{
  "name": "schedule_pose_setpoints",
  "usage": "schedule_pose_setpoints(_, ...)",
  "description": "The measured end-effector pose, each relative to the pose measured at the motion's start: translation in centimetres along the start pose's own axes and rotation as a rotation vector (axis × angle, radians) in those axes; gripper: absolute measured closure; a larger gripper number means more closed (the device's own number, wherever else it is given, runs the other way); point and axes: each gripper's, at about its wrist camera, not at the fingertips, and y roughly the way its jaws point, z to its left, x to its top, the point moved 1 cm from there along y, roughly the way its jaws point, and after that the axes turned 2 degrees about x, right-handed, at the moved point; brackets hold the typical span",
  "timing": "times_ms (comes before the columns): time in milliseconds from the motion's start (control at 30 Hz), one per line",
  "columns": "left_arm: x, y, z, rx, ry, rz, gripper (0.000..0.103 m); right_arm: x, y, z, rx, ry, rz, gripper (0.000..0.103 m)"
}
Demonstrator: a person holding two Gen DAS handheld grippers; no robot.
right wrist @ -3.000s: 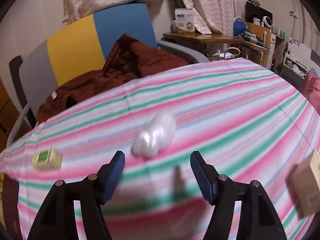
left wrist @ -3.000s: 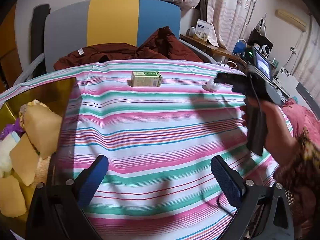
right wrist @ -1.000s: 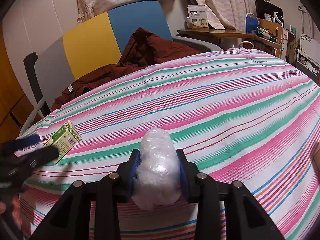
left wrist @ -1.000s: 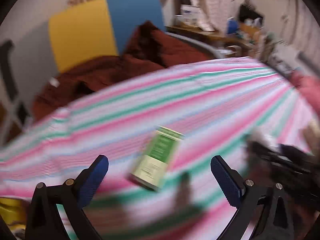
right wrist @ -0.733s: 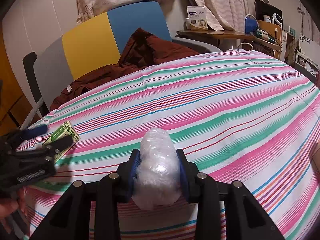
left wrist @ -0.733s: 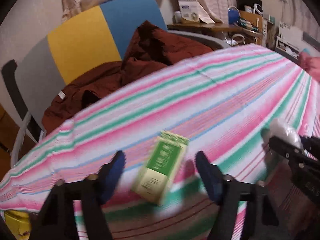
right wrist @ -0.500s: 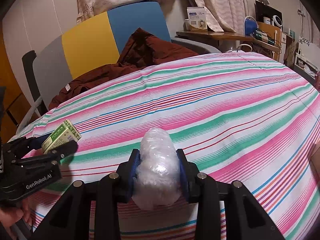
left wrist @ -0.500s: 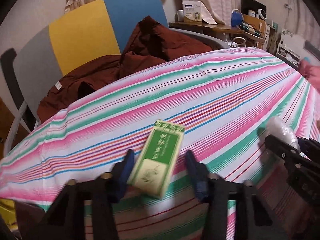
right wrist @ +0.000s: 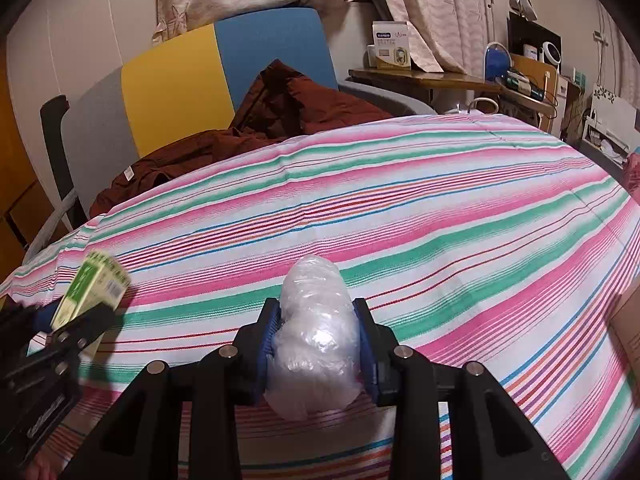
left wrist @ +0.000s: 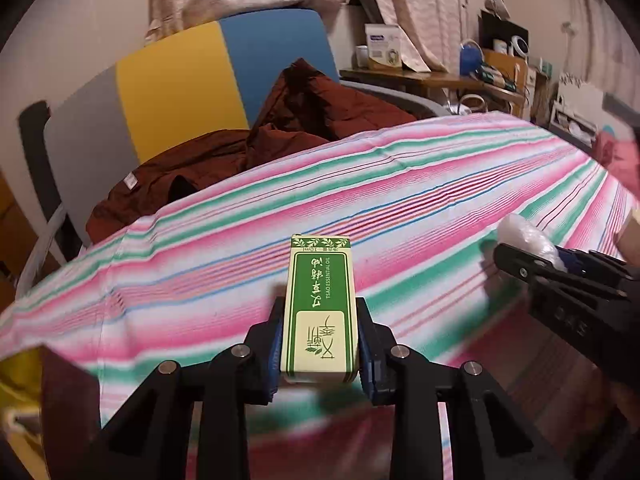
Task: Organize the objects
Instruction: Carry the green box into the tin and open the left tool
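Both tongs are carrying a load, so the step in hand looks like the transport stage of tidying up, with the pick-ups done and the putting-away yet to come.

The left tongs point(left wrist: 319, 350) are pinching a green essential-oil box point(left wrist: 319, 312) by its long sides, the box lying flat between the blue pads with its printed face up and its far end pointing out over the striped cloth point(left wrist: 420, 200). From the right wrist view the same box point(right wrist: 94, 286) is showing at the left edge, seemingly raised off the bench, though the gap under it is hard to judge.

The right tongs point(right wrist: 316, 346) are squeezing a clear plastic-wrapped bundle point(right wrist: 314, 328), which is bulging above and below the pads (it looks soft, so it may be deforming under the grip). It, too, appears held just above the striped bench.

At the lower left of the left wrist view, a yellow container edge point(left wrist: 20, 364) is peeking in beside a dark brown panel; its contents are not visible here. That is probably where the items are headed, though this is a judgement. If so, the next move calls for swinging each load over there, keeping the two tongs from colliding since they are working close together, and lowering before releasing.
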Motion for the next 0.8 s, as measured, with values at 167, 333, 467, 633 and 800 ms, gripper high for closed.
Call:
schedule_pose_setpoints(167, -1.7, -2.4, 0.7, -0.024, -0.066, -0.007, 0.072, 0.0, -1.0, 1.3, 0.006, -0.064, -0.054, 0.067)
schedule_pose_setpoints(333, -3.2, -5.2, 1.2, -0.050, -0.122, -0.027, 0.072, 0.2, -1.2, 2.3, 0.024, -0.119, -0.066, 0.067)
schedule_pose_setpoints(467, -4.2, -7.8, 1.6, -0.067, -0.144, -0.060, 0.072, 0.1, -1.3, 2.6, 0.019, -0.128, -0.072, 0.067)
schedule_pose_setpoints(633, -5.0, -10.3, 2.9, -0.068, -0.189, -0.088, 0.072, -0.1, -1.4, 3.1, 0.017, -0.153, -0.077, 0.067)
schedule_pose_setpoints(800, -5.6, -12.7, 5.0, -0.049, -0.237, -0.125, 0.072, -0.3, -1.8, 4.0, 0.023, -0.193, -0.092, 0.067)
